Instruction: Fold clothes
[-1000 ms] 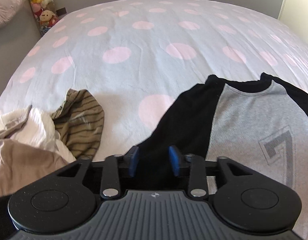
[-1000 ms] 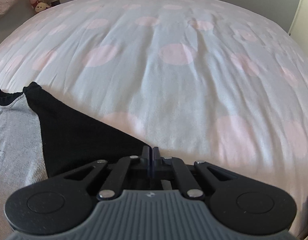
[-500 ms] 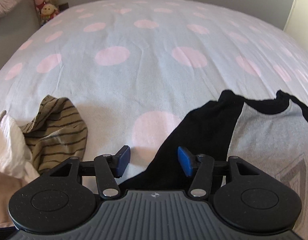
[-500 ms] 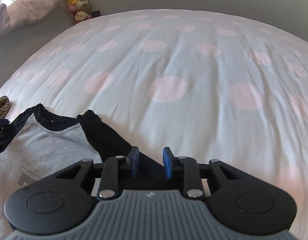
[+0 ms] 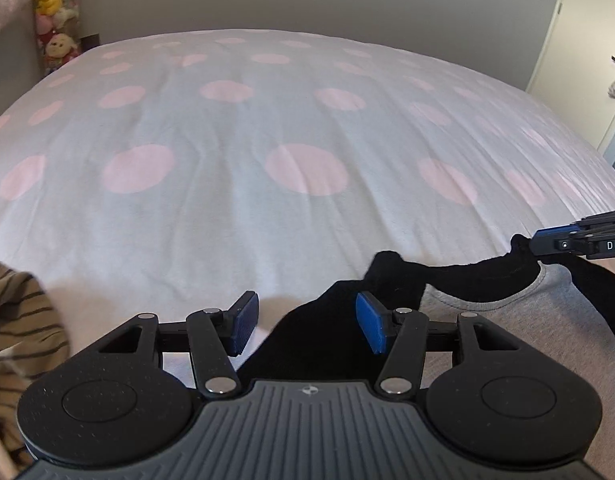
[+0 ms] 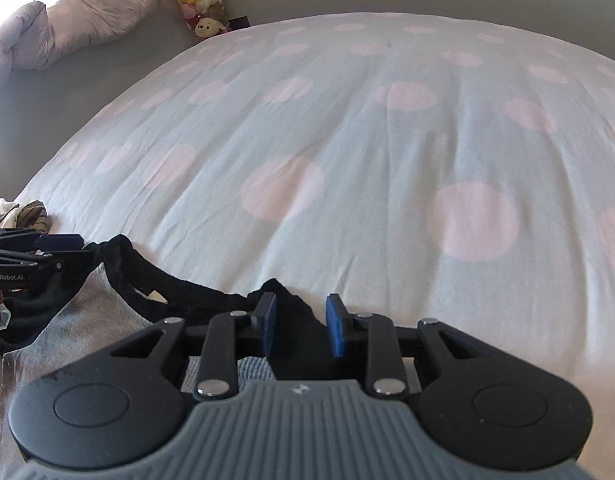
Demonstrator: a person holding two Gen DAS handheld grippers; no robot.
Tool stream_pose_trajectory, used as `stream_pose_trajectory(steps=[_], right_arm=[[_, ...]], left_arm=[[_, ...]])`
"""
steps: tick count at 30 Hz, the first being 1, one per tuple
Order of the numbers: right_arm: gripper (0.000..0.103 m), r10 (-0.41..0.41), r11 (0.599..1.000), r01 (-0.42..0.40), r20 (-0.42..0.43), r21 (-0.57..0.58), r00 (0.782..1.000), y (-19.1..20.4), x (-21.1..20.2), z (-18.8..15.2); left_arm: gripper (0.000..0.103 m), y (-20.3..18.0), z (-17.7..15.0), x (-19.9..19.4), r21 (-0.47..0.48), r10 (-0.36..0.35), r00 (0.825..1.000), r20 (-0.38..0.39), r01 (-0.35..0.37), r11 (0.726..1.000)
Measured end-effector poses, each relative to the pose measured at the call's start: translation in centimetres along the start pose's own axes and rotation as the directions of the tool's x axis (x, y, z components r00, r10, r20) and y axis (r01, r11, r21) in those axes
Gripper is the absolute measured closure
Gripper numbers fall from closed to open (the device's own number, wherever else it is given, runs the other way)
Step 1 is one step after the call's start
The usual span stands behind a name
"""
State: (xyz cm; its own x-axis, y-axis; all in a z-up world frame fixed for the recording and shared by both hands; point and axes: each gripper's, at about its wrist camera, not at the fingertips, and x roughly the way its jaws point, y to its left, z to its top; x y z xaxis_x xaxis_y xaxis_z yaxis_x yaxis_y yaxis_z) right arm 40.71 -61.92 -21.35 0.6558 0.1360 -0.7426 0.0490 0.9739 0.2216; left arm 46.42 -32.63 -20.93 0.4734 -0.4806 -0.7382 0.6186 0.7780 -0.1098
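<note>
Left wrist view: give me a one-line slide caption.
Open left gripper poised over the black sleeve of a grey shirt on a polka-dot bed.

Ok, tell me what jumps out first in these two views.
The pink-dotted bedspread fills both views. At its near edge lies a grey and black raglan shirt, with the left gripper and right gripper at its shoulders, jaws open. A striped olive garment is crumpled to the left.

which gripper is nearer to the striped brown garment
Left. The left gripper sits just right of the striped brown garment; the right gripper works the shirt's far shoulder, beyond the left one.
</note>
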Motion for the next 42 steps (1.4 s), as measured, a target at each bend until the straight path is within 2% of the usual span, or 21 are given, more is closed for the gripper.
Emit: stream_pose_trajectory(steps=[3,5,6,7,9,10,12,17,19,23,26,28,29,30,31,33,34,38,42], right_arm=[[0.071,-0.007,1.000,0.007,0.009,-0.029,1.000,0.5,0.3,-0.3],[0.079,0.000,0.998,0.000,0.011,-0.059,1.000,0.8,0.3,-0.5],[0.087,0.004,0.997,-0.003,0.008,-0.080,1.000,1.1,0.2,-0.5],[0.090,-0.005,0.995,0.006,0.018,-0.103,1.000,1.4,0.0,-0.5],[0.095,-0.027,0.989,0.034,0.045,-0.146,0.999,1.9,-0.6,-0.5],[0.095,-0.038,0.985,0.047,0.059,-0.167,0.998,2.1,-0.8,-0.5],[0.096,-0.059,0.975,0.076,0.087,-0.209,0.994,2.6,-1.4,-0.6],[0.097,-0.119,0.955,0.160,0.173,-0.249,0.978,3.1,-2.3,0.1],[0.097,-0.141,0.945,0.187,0.182,-0.268,0.973,3.3,-1.8,0.5],[0.097,-0.167,0.937,0.201,0.142,-0.286,0.976,3.2,0.5,0.3],[0.097,-0.152,0.951,0.176,0.115,-0.252,0.982,2.5,1.2,0.1],[0.092,-0.136,0.964,0.153,0.095,-0.216,0.986,1.9,1.2,0.1],[0.088,-0.124,0.972,0.138,0.082,-0.188,0.989,1.6,1.0,0.3],[0.071,-0.122,0.977,0.133,0.072,-0.169,0.990,1.3,0.6,0.5],[0.060,-0.123,0.979,0.133,0.072,-0.157,0.990,1.1,-0.1,0.5],[0.060,-0.124,0.981,0.133,0.077,-0.140,0.989,0.7,-1.8,0.3],[0.060,-0.124,0.982,0.134,0.080,-0.134,0.989,0.5,-2.7,0.1],[0.060,-0.137,0.986,0.143,0.074,-0.089,0.988,-0.8,-7.6,-1.9],[0.061,-0.140,0.990,0.140,0.032,0.012,0.990,-2.0,-12.5,-5.4]], left_arm=[[0.048,-0.6,-0.3,0.5,0.004,0.000,1.000,0.024,0.000,1.000],[0.050,-0.9,-0.3,0.4,0.004,-0.008,0.999,0.037,0.008,1.000],[0.062,-1.2,-0.3,0.3,0.010,-0.022,0.999,0.044,0.021,1.000],[0.079,-1.4,-0.2,0.2,0.014,-0.043,0.998,0.042,0.042,0.999],[0.093,-1.8,-0.1,0.1,0.021,-0.080,0.996,0.030,0.079,0.997],[0.100,-2.2,-0.1,0.1,0.041,-0.070,0.997,0.026,0.069,0.997],[0.101,-2.8,0.1,-0.2,0.064,-0.045,0.998,0.041,0.042,0.997],[0.101,-2.7,1.4,-1.5,0.039,0.002,0.991,0.133,-0.008,0.999],[0.101,-2.9,1.7,-0.9,0.061,0.026,0.992,0.122,-0.033,0.998],[0.102,-3.1,1.4,1.3,0.088,0.064,0.995,0.073,-0.070,0.994],[0.101,-3.0,0.9,2.1,0.089,0.067,0.996,0.061,-0.072,0.993],[0.100,-2.8,0.9,1.8,0.089,0.056,0.997,0.057,-0.061,0.994],[0.097,-2.7,0.9,1.5,0.086,0.049,0.998,0.048,-0.053,0.995],[0.090,-2.6,1.0,1.2,0.082,0.041,0.998,0.037,-0.044,0.996],[0.078,-2.5,1.1,0.8,0.079,0.041,0.999,0.029,-0.043,0.996],[0.064,-2.4,0.7,-0.6,0.076,0.057,0.998,0.036,-0.060,0.995],[0.061,-2.4,0.3,-1.6,0.072,0.056,0.997,0.045,-0.059,0.996],[0.061,-2.3,-1.4,-5.4,0.048,0.052,0.998,0.036,-0.053,0.997],[0.059,-2.1,-4.0,-9.4,0.008,0.064,0.998,0.004,-0.064,0.998]])
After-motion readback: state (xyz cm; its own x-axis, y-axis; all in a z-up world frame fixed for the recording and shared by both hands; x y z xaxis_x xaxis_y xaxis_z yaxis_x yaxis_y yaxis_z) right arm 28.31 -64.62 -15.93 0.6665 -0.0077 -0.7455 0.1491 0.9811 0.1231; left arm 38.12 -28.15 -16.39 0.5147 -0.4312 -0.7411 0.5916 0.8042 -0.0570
